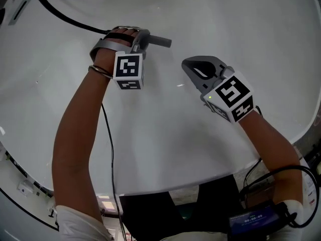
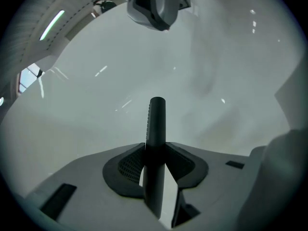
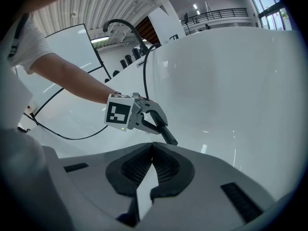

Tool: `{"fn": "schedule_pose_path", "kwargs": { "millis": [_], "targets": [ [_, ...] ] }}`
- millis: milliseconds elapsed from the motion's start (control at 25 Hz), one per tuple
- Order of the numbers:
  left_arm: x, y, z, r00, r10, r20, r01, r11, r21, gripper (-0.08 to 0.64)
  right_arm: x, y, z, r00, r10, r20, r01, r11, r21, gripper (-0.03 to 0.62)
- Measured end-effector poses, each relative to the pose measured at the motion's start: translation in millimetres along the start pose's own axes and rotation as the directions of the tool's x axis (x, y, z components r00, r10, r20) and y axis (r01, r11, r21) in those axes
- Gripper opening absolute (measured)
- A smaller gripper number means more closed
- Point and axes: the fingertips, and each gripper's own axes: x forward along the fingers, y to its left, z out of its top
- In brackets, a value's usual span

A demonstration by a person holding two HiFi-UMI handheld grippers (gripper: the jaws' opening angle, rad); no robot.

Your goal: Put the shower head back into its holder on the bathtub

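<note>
A slim black shower head (image 1: 159,40) lies between the jaws of my left gripper (image 1: 144,40), which is shut on it above the white bathtub (image 1: 165,134). In the left gripper view the handle (image 2: 157,119) stands up between the pads and pokes out past them. Its black hose (image 1: 60,14) runs off to the upper left. My right gripper (image 1: 196,67) hovers to the right of it, jaws shut and empty, the tips (image 3: 153,148) touching. The right gripper view shows the left gripper (image 3: 144,117) with the shower head (image 3: 166,131) in front of the tub wall (image 3: 231,81). No holder can be made out.
A black curved tap (image 3: 120,25) rises from the tub's far rim, with the hose (image 3: 146,66) hanging beside it. A thin cable (image 1: 111,154) trails from my left hand. The tub's near rim (image 1: 165,187) runs past the person's legs, where a small device (image 1: 253,220) sits.
</note>
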Motion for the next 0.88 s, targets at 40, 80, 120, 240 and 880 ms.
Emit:
{"fn": "schedule_pose_path", "kwargs": {
  "millis": [40, 80, 120, 240, 880],
  "targets": [
    [-2, 0, -4, 1.000, 0.010, 0.017, -0.009, 0.999, -0.046, 0.138, 5, 0, 1, 1.000, -0.002, 0.008, 0.002, 1.000, 0.012, 0.011],
    [-10, 5, -6, 0.999, 0.026, 0.031, -0.023, 0.996, -0.084, 0.138, 5, 0, 5, 1.000, -0.009, 0.020, 0.008, 1.000, 0.022, 0.011],
    [-23, 12, -4, 0.998, 0.048, 0.044, -0.042, 0.992, -0.121, 0.138, -1, 1, 11, 0.999, -0.018, 0.034, 0.017, 0.999, 0.029, 0.011],
    [-71, 36, 15, 0.988, 0.130, 0.087, -0.105, 0.964, -0.244, 0.138, -33, 8, 28, 0.996, -0.046, 0.072, 0.042, 0.998, 0.049, 0.012],
    [-327, 146, 74, 0.810, 0.568, 0.145, -0.248, 0.556, -0.793, 0.138, -152, 36, 101, 0.919, -0.217, 0.328, 0.061, 0.902, 0.426, 0.011]
  ]
}}
